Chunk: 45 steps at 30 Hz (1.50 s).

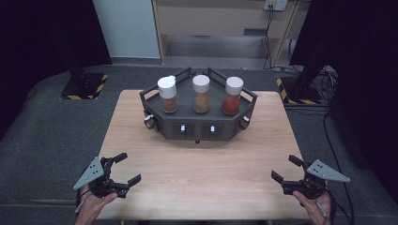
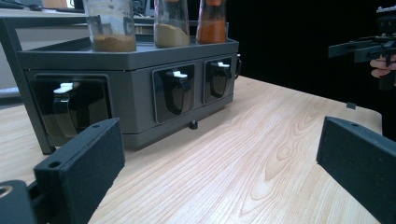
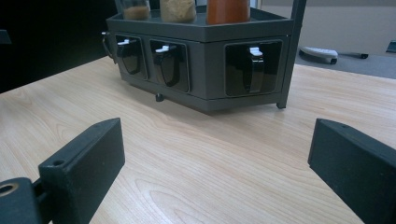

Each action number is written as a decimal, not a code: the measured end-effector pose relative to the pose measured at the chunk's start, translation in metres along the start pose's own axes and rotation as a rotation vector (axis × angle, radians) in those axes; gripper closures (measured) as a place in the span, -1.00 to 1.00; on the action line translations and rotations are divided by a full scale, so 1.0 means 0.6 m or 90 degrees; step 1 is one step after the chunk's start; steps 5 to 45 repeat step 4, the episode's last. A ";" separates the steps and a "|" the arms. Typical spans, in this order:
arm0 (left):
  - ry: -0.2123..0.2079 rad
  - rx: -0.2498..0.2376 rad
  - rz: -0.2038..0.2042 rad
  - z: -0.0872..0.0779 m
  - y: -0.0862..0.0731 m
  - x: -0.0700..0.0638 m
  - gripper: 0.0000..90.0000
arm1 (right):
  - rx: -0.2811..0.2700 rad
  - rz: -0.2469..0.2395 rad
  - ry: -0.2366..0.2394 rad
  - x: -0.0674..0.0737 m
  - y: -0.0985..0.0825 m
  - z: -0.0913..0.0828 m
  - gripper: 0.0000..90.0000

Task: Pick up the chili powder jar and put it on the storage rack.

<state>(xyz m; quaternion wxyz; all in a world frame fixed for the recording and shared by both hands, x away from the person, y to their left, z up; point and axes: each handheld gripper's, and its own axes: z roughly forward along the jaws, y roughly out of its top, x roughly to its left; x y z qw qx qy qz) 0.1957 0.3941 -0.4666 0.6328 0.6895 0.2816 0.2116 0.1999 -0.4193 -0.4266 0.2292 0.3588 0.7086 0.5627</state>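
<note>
Two hand-held grippers sit low in the high view, one at each bottom corner, over a pale wooden worktop [image 1: 197,173]. At lower left, the left hand-held gripper [image 1: 127,168] is held in a hand [image 1: 91,204], its jaws spread wide with nothing between them. In the left gripper view the same jaws rise from the bottom corners, far apart, with bare wood between.

At the upper centre of the high view a dark grey rack [image 1: 199,126] stands on the far half of the worktop, well apart from both grippers. On its top, from left to right, stand three white-capped jars: a brown jar [image 1: 168,95], a tan jar [image 1: 201,94] and an orange jar [image 1: 233,96], all upright in a row, close together but not touching. The rack's front faces carry small recessed black dispensers [image 1: 183,130] with white tabs.

At lower right, the right hand-held gripper [image 1: 283,169] is held in the other hand [image 1: 314,206], its jaws also wide apart and gripping nothing. In the right gripper view the jaws frame bare wood, with the rack at the upper centre of the frame.
</note>
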 end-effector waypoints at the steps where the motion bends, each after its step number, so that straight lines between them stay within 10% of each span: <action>1: 0.000 0.000 0.000 0.000 0.000 0.000 -1.00 | 0.001 -0.001 0.000 0.000 0.000 0.000 -0.90; 45: 0.000 0.000 0.000 0.000 0.000 0.000 -1.00 | -0.001 0.000 0.000 0.000 0.000 0.000 -0.90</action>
